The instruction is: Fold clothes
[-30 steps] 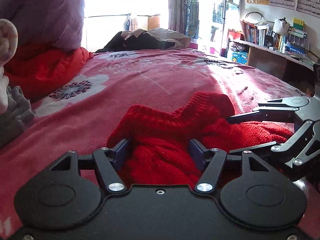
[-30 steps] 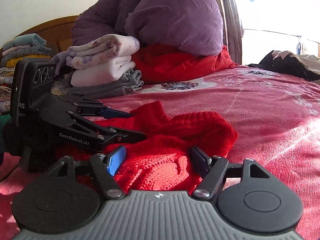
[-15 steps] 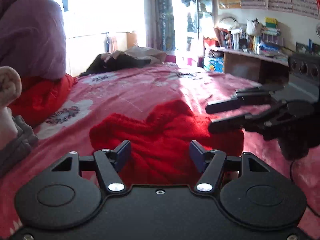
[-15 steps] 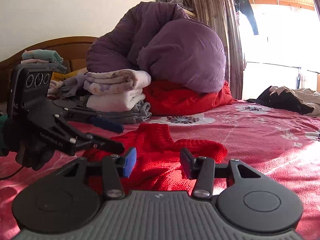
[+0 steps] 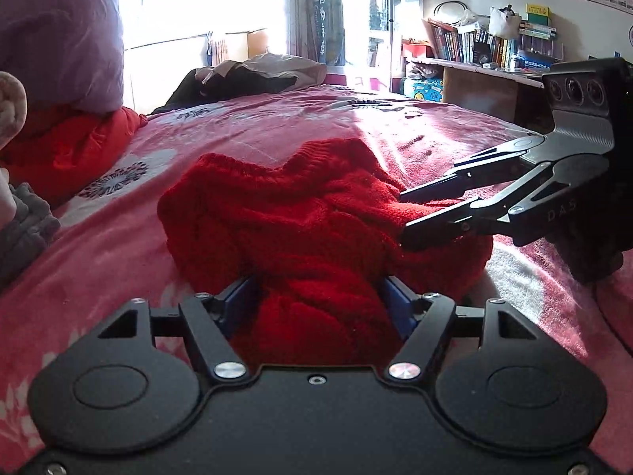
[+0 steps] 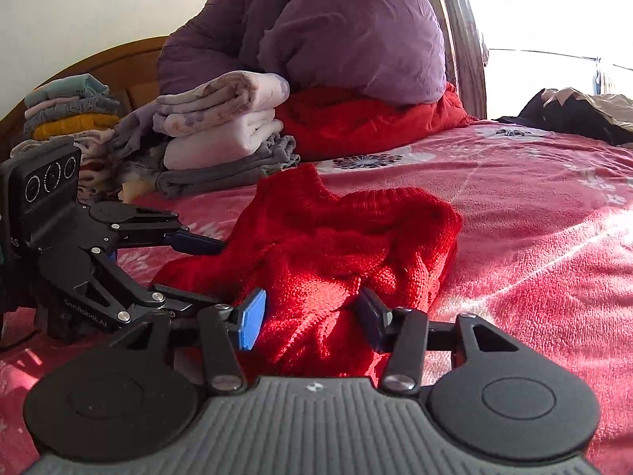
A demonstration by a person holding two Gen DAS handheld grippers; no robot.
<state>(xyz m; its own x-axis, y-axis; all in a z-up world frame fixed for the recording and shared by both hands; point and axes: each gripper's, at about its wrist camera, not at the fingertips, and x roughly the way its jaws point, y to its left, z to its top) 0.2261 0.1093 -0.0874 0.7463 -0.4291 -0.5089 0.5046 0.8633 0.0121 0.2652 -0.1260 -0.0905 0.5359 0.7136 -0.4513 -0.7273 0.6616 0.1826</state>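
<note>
Lying between both grippers' spread jaws: red sweater (image 5: 316, 217).

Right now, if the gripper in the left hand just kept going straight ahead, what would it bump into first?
The red sweater. The left gripper already has the knit bunched between its open fingers, so it would push straight into that heap, probably shoving it across the pink blanket.

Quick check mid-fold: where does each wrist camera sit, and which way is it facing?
Left wrist: on the left gripper, facing the window and bookshelf; right gripper enters from the right.
Right wrist: on the right gripper, facing the folded stack and headboard; left gripper enters from the left.
Shared: red sweater, pink bedspread.
</note>
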